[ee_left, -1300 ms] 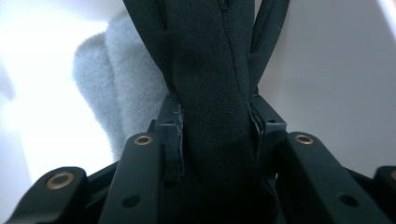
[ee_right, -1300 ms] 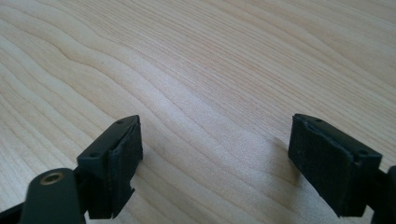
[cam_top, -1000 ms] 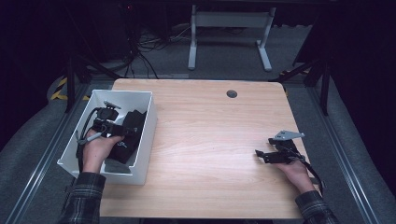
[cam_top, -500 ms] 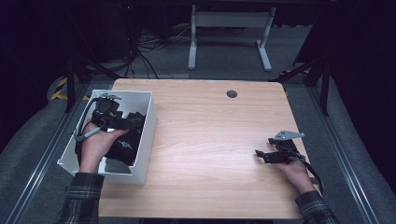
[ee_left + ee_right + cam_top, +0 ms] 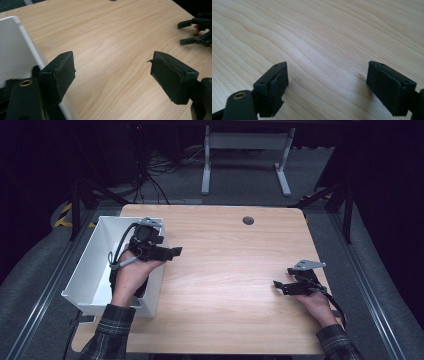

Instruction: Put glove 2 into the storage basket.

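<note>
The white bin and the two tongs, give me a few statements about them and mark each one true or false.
1. The white bin sits at the table's left edge. True.
2. The left tongs are shut on an object. False: their jaws are wide apart with nothing between them.
3. The right tongs are open above bare wood. True.
4. The right tongs are inside the bin. False: they are near the table's right edge.
5. The left tongs point across the table toward the right tongs. True.

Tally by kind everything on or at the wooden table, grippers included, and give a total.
White rectangular plastic bin at the table's left edge: 1
Black two-jaw handheld grippers: 2, the left gripper open above the bin's right wall, the right gripper open near the table's right edge
Dark round grommet hole in the light wooden tabletop: 1
Total: 4
</note>
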Tool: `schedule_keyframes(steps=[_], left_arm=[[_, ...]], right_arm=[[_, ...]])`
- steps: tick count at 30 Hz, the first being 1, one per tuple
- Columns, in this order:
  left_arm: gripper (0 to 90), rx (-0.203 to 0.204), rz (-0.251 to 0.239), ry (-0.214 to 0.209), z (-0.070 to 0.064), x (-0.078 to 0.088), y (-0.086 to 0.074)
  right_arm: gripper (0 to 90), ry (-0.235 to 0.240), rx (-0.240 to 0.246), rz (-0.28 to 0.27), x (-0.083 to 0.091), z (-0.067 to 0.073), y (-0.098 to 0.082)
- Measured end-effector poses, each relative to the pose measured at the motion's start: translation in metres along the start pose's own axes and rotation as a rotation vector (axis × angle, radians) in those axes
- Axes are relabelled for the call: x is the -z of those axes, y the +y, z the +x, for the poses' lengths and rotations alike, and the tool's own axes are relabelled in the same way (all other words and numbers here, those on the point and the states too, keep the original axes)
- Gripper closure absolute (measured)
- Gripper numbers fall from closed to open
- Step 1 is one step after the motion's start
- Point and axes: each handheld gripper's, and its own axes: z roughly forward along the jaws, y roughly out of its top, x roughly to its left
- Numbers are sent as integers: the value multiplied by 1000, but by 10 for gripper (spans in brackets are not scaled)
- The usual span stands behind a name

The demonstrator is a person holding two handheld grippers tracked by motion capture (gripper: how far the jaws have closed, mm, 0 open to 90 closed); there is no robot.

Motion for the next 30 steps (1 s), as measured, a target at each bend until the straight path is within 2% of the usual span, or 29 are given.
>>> schedule_keyframes(steps=[6,12,18,24,28,30], left_arm=[[201,-51,9,-61,-32,-28,1],[196,-93,35,-108,-58,-62,-9],[179,-132,60,-130,-72,-92,-26],[170,-173,102,-150,-79,-119,-47],[160,-203,133,-138,-83,-135,-62],[155,-220,133,-134,-85,-141,-68]], right_arm=[[178,0,-1,0,0,0,0],[177,0,0,0,0,0,0],[176,1,0,0,0,0,0],[175,2,0,-1,0,0,0],[173,0,3,2,0,0,0],[172,2,2,1,0,0,0]])
